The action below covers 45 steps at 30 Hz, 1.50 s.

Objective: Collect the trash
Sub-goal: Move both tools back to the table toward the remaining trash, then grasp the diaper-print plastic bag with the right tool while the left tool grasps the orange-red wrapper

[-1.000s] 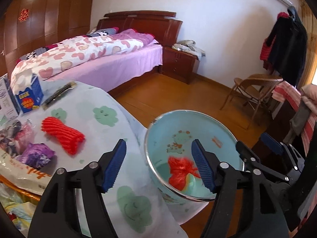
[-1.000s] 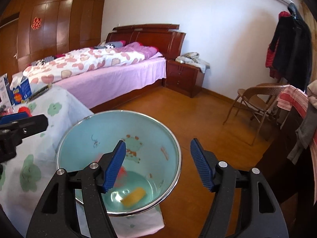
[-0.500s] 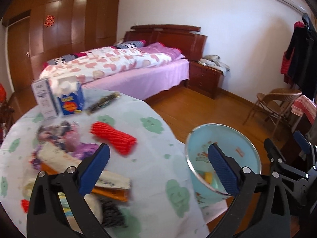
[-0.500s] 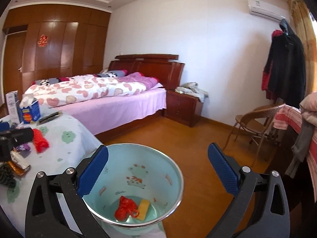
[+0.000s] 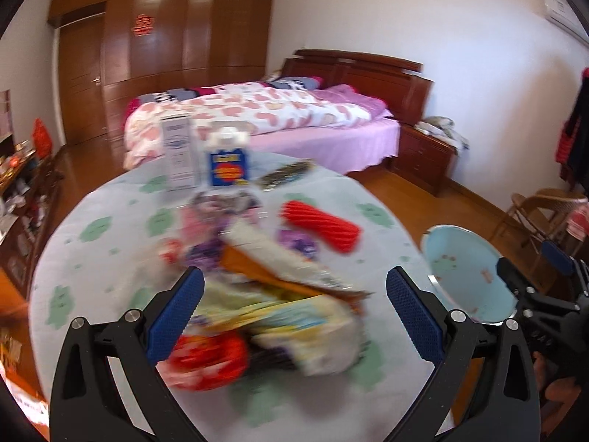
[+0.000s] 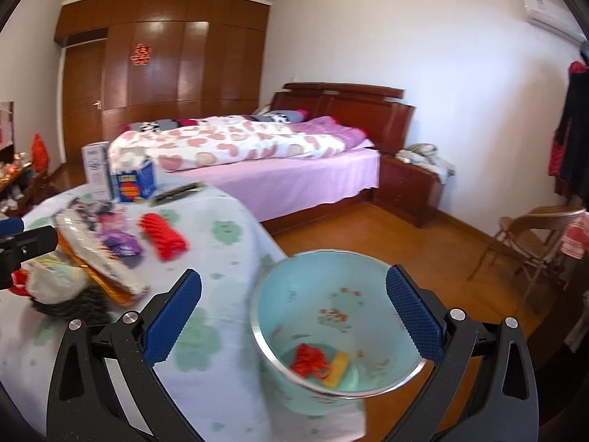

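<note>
**A:** Beside the desk (image 6: 228, 258), how far had the collecting got?

**B:** Barely started, by my judgement. The pale blue bin (image 6: 313, 309) at the desk's edge held only a red scrap (image 6: 308, 359) and a yellow piece (image 6: 337, 366). Left of the bin, a heap of wrappers (image 5: 279, 294), a purple wrapper (image 6: 121, 245) and a red ribbed roll (image 5: 320, 226) lay on the cloth.

**A:** And the jaws?

**B:** Both pairs stood wide, gripping nothing. The left gripper (image 5: 294, 316), well left of the bin, hung over the heap, which sat between and just beyond its jaws; blur hid any contact. The right gripper (image 6: 294, 316) hovered above the bin, whose rim lay between its jaws, apart from them.
</note>
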Tool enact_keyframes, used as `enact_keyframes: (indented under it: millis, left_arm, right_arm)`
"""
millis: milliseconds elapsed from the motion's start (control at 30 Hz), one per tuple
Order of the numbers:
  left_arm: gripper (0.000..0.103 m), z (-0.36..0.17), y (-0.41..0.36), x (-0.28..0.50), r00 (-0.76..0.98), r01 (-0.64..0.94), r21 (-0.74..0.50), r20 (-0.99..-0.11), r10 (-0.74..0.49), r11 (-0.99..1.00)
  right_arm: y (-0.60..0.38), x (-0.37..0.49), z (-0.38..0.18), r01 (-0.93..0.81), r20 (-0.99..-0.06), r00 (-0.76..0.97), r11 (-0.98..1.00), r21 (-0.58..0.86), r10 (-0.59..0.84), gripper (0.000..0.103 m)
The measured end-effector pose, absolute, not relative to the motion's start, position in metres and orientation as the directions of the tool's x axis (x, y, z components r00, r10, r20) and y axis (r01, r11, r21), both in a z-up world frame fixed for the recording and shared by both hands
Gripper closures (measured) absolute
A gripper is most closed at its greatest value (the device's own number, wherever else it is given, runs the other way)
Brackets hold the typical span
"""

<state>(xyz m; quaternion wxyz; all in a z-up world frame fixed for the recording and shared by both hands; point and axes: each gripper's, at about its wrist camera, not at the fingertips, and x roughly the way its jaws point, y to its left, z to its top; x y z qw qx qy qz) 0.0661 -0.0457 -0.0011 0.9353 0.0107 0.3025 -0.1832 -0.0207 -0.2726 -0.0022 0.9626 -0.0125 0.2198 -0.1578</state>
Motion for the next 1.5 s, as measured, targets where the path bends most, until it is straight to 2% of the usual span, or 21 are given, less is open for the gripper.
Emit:
enact_keyframes:
  millis: [300, 367, 433, 867, 1000, 1100, 1200, 1400, 1500]
  left_arm:
    - [0.006, -0.007, 0.023, 0.067, 0.771, 0.226, -0.112, -0.587, -0.247, 0.968]
    - [0.006, -0.009, 0.038, 0.067, 0.782, 0.194, -0.111, -0.583, -0.222, 0.975]
    - [0.006, -0.010, 0.054, 0.068, 0.787, 0.161, -0.118, -0.584, -0.200, 0.980]
    - [0.006, -0.016, 0.116, 0.072, 0.794, 0.028, -0.163, -0.595, -0.121, 0.986]
    - [0.006, -0.016, 0.121, 0.072, 0.795, 0.019, -0.169, -0.596, -0.118, 0.985]
    - [0.006, -0.017, 0.120, 0.072, 0.796, 0.022, -0.163, -0.594, -0.115, 0.986]
    - [0.006, -0.019, 0.120, 0.072, 0.792, 0.025, -0.167, -0.599, -0.121, 0.986]
    - [0.006, -0.022, 0.115, 0.072, 0.785, 0.035, -0.165, -0.605, -0.129, 0.986]
    - [0.006, -0.021, 0.113, 0.071, 0.789, 0.039, -0.163, -0.601, -0.131, 0.986]
  right_arm:
    - [-0.226, -0.012, 0.003, 0.163, -0.413, 0.893, 0.984, -0.076, -0.180, 0.006]
    - [-0.214, -0.008, 0.005, 0.128, -0.412, 0.899, 0.989, -0.077, -0.149, 0.009]
    - [-0.206, -0.003, 0.006, 0.094, -0.425, 0.899, 0.994, -0.060, -0.111, 0.018]
    - [-0.145, 0.034, 0.002, -0.094, -0.477, 0.876, 0.995, -0.024, 0.071, 0.020]
    - [-0.125, 0.060, -0.018, -0.157, -0.559, 0.823, 0.986, -0.055, 0.099, 0.029]
    - [-0.119, 0.067, -0.032, -0.198, -0.633, 0.761, 0.980, -0.021, 0.140, 0.032]
    - [-0.111, 0.062, -0.040, -0.235, -0.660, 0.736, 0.971, -0.040, 0.151, 0.038]
    - [-0.102, 0.052, -0.046, -0.272, -0.648, 0.743, 0.960, -0.070, 0.164, 0.048]
    - [-0.102, 0.044, -0.038, -0.285, -0.614, 0.767, 0.956, -0.069, 0.185, 0.049]
